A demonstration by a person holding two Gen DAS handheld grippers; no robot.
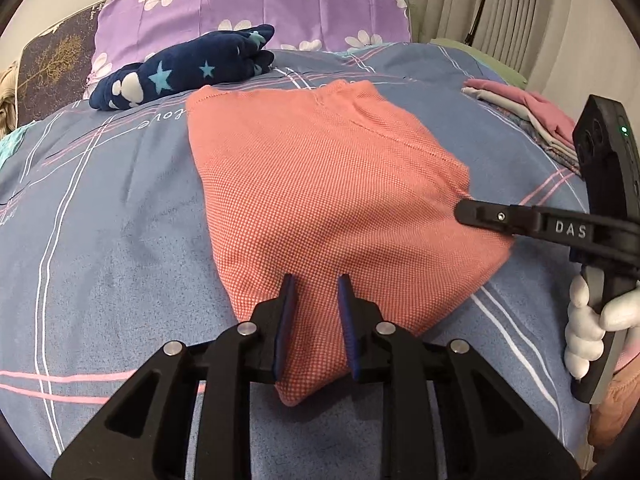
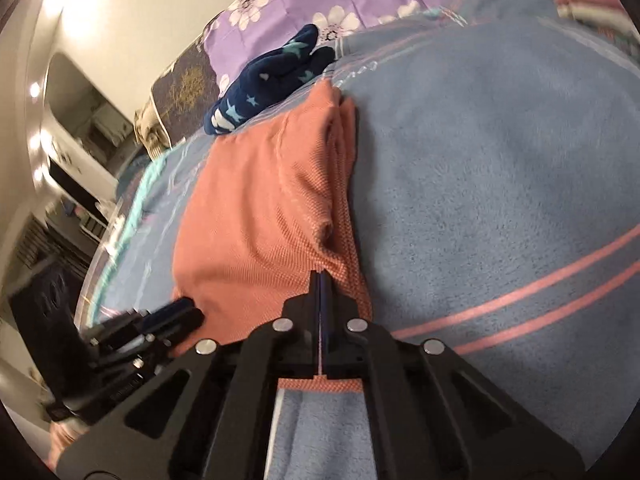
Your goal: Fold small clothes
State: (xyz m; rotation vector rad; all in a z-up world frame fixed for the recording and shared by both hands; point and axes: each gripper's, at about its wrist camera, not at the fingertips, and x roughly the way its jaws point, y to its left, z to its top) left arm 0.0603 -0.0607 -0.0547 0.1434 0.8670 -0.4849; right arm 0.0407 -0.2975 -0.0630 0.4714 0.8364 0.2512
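A folded salmon-pink knit garment lies on the blue plaid bedspread; it also shows in the right wrist view. My left gripper is open, its blue-padded fingers standing over the garment's near corner without pinching it. My right gripper is shut on the garment's right edge, with pink cloth caught between the fingers. It appears in the left wrist view at the garment's right side, held by a white-gloved hand.
A dark blue star-print garment lies by a purple floral pillow at the head of the bed. A stack of folded pink and grey clothes sits at the right. A curtain hangs behind.
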